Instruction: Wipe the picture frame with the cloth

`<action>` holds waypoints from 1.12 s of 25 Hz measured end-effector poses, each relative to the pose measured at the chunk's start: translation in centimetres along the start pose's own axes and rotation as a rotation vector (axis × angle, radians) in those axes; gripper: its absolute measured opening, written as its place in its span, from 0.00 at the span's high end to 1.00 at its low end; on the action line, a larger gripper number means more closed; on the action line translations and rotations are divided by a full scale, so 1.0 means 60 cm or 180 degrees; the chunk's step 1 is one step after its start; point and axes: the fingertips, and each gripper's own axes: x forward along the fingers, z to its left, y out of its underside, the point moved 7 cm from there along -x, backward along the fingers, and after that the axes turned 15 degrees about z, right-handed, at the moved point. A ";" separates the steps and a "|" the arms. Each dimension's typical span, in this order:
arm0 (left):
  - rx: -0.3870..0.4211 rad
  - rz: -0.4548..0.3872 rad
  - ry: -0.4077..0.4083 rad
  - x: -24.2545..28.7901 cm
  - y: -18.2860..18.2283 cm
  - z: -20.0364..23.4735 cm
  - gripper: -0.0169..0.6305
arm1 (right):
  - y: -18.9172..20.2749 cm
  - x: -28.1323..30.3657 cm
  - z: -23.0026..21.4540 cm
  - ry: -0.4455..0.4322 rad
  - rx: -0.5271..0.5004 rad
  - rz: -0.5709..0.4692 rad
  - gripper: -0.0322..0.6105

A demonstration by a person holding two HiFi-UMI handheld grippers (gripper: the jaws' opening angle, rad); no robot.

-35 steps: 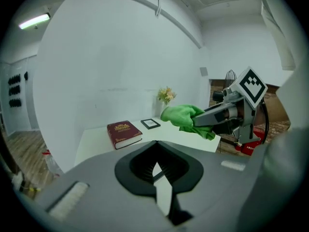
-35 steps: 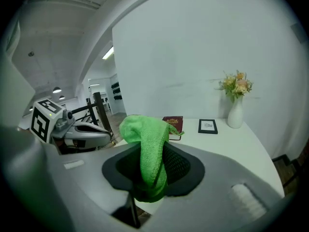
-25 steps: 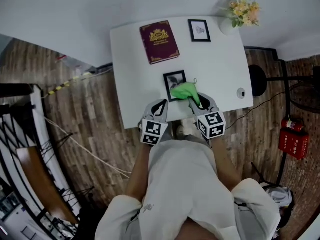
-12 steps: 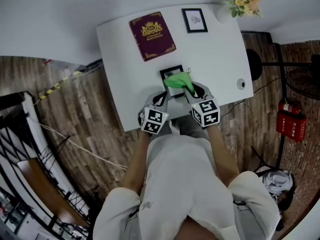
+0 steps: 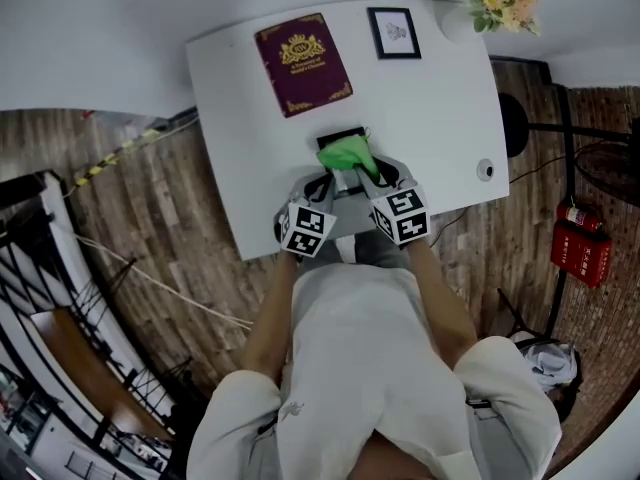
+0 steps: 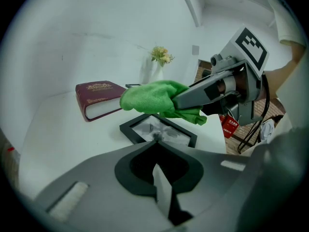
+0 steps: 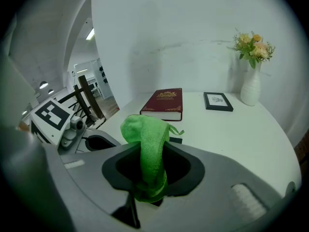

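Picture frame (image 5: 341,132): in the head view, mostly buried under the cloth (image 5: 345,154); only its far edge showed.
Cloth's lower end: gone from sight down between the right gripper's (image 7: 153,146) jaws.
Left gripper (image 6: 155,139): tips right at the frame's near edge, but touching or just short couldn't be called.
Small frame (image 5: 393,32): its print was too small to make out.
Book (image 5: 303,50): the cover lettering was too small to read.

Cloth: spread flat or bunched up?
Bunched. The cloth hangs as a wad pinched in the right gripper, above the picture frame.
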 end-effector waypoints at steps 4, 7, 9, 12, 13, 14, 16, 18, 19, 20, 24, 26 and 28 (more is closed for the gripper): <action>-0.0063 0.0069 -0.0051 0.011 0.003 0.003 0.94 | -0.014 0.018 0.003 -0.0127 -0.0098 0.0036 0.80; -0.0133 0.0087 -0.0044 0.015 0.004 0.003 0.94 | -0.024 0.030 0.006 -0.0219 -0.0167 0.0061 0.80; -0.0172 0.0095 -0.0044 0.016 0.005 0.002 0.94 | -0.028 0.038 0.009 -0.0272 -0.0222 0.0079 0.80; -0.0217 0.0119 -0.0087 0.014 0.007 0.001 0.94 | -0.036 0.051 0.015 -0.0347 -0.0297 0.0105 0.80; -0.0230 0.0120 -0.0099 0.014 0.008 0.001 0.94 | -0.038 0.055 0.018 -0.0371 -0.0314 0.0113 0.80; -0.0240 0.0113 -0.0106 0.014 0.008 0.001 0.94 | -0.041 0.060 0.020 -0.0392 -0.0328 0.0121 0.80; -0.0246 0.0102 -0.0117 0.014 0.007 0.000 0.94 | -0.045 0.069 0.025 -0.0429 -0.0353 0.0137 0.80; -0.0260 0.0089 -0.0099 0.014 0.004 -0.003 0.94 | -0.048 0.079 0.029 -0.0460 -0.0377 0.0159 0.80; -0.0272 0.0085 -0.0089 0.014 0.003 -0.004 0.94 | -0.050 0.084 0.031 -0.0473 -0.0389 0.0171 0.80; -0.0283 0.0082 -0.0085 0.014 0.002 -0.005 0.94 | -0.051 0.089 0.033 -0.0484 -0.0400 0.0185 0.80; -0.0297 0.0097 -0.0117 0.013 0.004 -0.003 0.94 | -0.057 0.108 0.041 -0.0517 -0.0421 0.0236 0.80; -0.0293 0.0133 -0.0148 0.011 0.006 -0.001 0.94 | -0.058 0.116 0.045 -0.0528 -0.0419 0.0269 0.80; -0.0296 0.0122 -0.0150 0.012 0.007 -0.002 0.94 | -0.058 0.124 0.049 -0.0540 -0.0413 0.0305 0.80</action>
